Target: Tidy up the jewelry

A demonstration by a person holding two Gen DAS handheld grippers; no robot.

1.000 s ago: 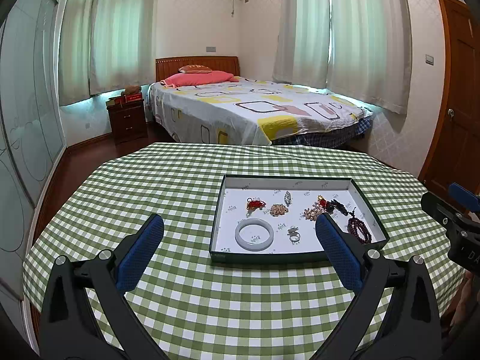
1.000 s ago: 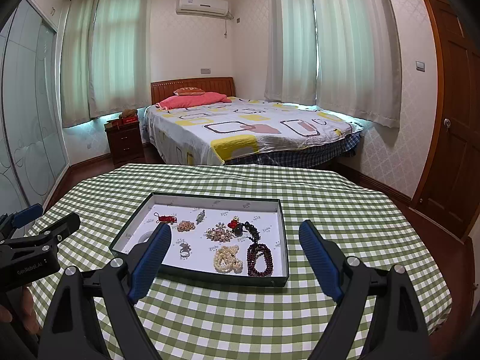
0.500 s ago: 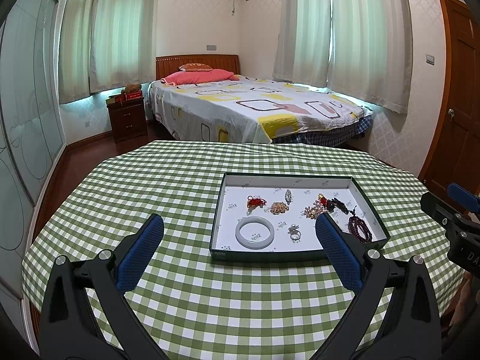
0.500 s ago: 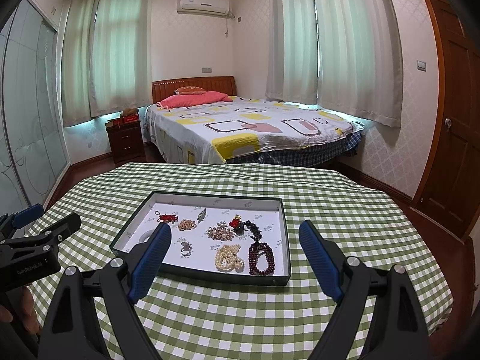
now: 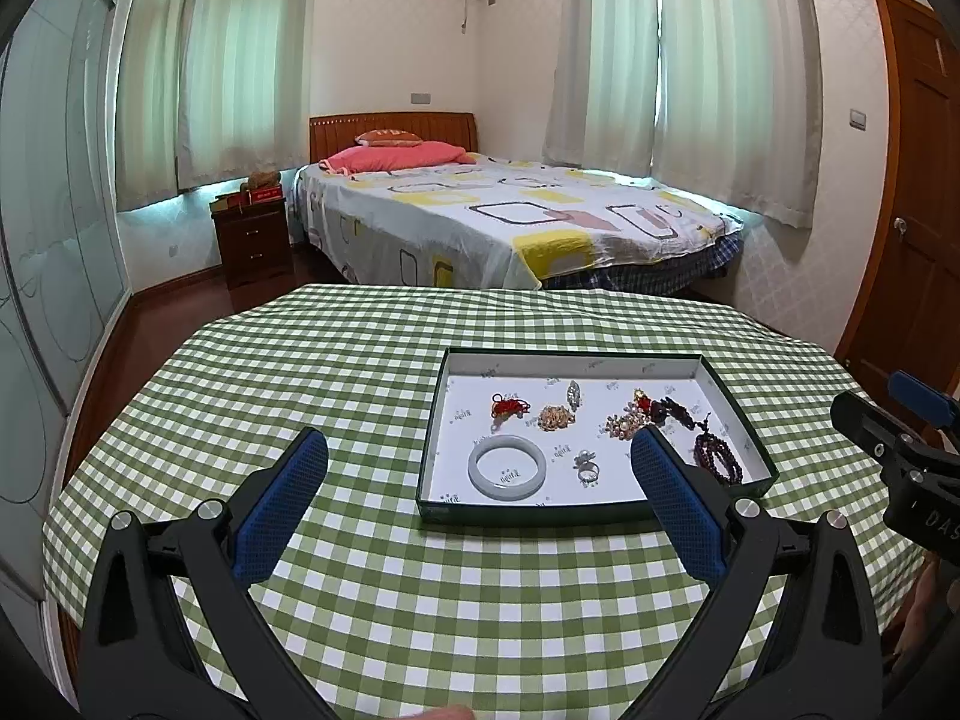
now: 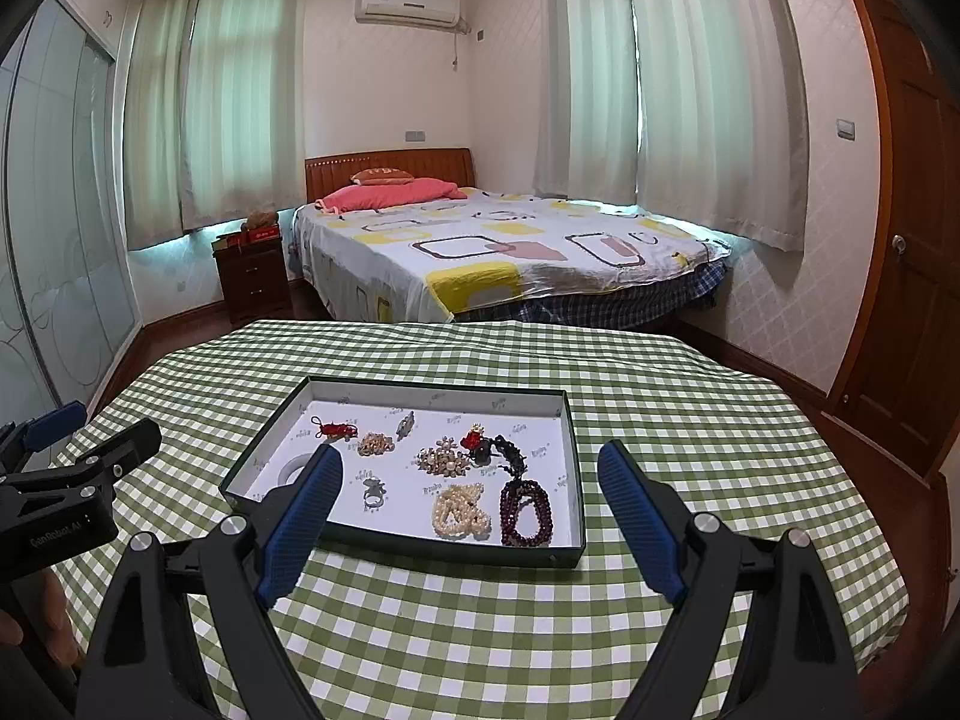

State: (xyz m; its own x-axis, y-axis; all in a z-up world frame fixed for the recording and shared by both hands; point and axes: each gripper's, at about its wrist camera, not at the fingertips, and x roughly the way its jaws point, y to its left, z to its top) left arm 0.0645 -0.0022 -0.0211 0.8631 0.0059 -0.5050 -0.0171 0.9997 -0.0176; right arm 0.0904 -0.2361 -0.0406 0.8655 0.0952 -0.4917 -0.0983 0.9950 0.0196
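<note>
A shallow dark-rimmed tray (image 5: 522, 515) (image 6: 396, 552) with a white floor lies on the green checked tablecloth. In it are a pale jade bangle (image 5: 507, 468), a red knot charm (image 5: 509, 405) (image 6: 333, 429), a silver ring (image 5: 587, 468) (image 6: 373, 492), a pearl strand (image 6: 461, 511), a dark red bead bracelet (image 5: 717, 456) (image 6: 528, 510) and several small pieces. My left gripper (image 5: 480, 477) hovers open in front of the tray's near left side, holding nothing. Open too, my right gripper (image 6: 471, 483) hangs above the tray's near edge, nothing between its blue pads.
The round table (image 5: 300, 372) (image 6: 690, 420) drops off on all sides. Beyond it stand a bed (image 5: 510, 210), a nightstand (image 5: 252, 240), a glass wardrobe at left and a wooden door (image 6: 912, 300) at right. A hand shows at the lower left of the right wrist view.
</note>
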